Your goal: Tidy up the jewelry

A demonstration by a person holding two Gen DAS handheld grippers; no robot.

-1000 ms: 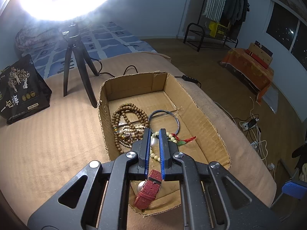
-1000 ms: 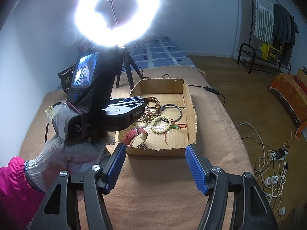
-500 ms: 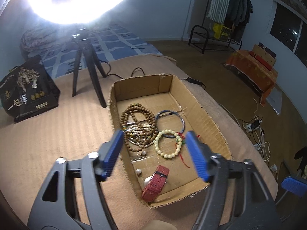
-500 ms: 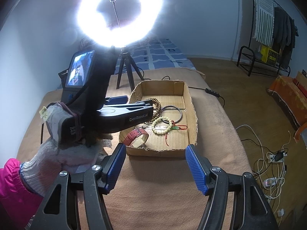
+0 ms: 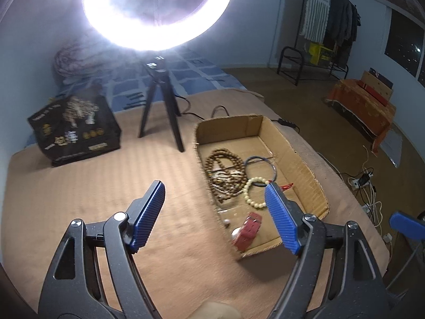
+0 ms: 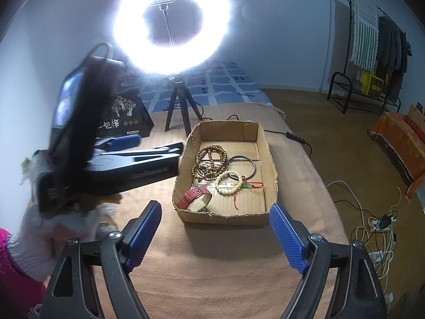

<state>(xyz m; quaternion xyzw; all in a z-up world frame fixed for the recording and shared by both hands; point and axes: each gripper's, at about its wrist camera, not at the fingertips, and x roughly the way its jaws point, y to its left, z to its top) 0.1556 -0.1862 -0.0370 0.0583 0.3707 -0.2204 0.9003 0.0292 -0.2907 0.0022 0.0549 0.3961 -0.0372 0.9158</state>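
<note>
Hovering above the tan ribbed blanket (image 5: 79,186), the left gripper (image 5: 213,214) has its blue ribbed pads spread wide and holds nothing; the right gripper (image 6: 215,235) is likewise wide apart and empty. All the jewelry lies in the shallow brown cardboard box (image 6: 271,164): a coiled brown wooden bead necklace (image 6: 209,163), a dark thin metal bangle (image 6: 241,166), a cream bead bracelet with red cord (image 6: 229,183) and a red leather-strap watch (image 6: 198,199).

From the left gripper the box sits ahead and to the right, its long axis running away from the tongs, with the watch nearest its right pad. From the right gripper the box lies straight ahead, centred between the pads, so the right one seems better lined up, though neither is clearly nearer.

Beyond the box stands a black tripod (image 6: 178,106) carrying a glaring ring light (image 6: 172,29), with a black printed bag (image 5: 74,130) off to the left. Only the low box wall stands in the way.
</note>
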